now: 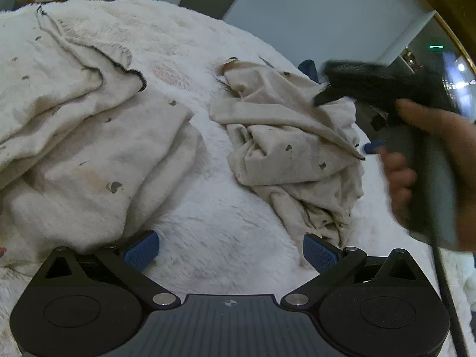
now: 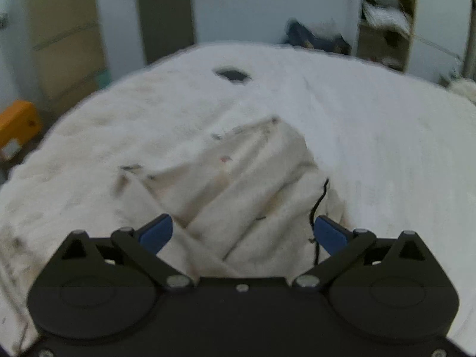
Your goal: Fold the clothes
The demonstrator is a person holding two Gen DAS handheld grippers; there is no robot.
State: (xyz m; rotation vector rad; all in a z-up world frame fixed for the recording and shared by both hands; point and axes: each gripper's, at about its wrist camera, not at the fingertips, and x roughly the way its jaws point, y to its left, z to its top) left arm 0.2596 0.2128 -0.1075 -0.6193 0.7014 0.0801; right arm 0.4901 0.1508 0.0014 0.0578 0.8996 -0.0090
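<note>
- Left wrist view: the left gripper (image 1: pixel 230 250) occupies the bottom of the frame, its blue pads (image 1: pixel 142 250) spread wide with only the white fleece blanket (image 1: pixel 208 208) between them; it holds nothing.
- A large cream garment with dark specks (image 1: pixel 89 136) lies at left, its lower edge just above the left pad.
- A crumpled cream garment (image 1: pixel 294 148) lies right of centre, its lowest fold reaching down close to the right pad.
- At the right edge, a hand (image 1: pixel 431 160) holds the blurred right gripper's handle above that crumpled garment.
- Right wrist view: the right gripper (image 2: pixel 242 235) at bottom stands wide open, gripping nothing; no pad presses on cloth.
- A cream garment (image 2: pixel 238 184) lies directly ahead of and beneath the gap, a dark thread (image 2: pixel 318 199) near the right pad.
</note>
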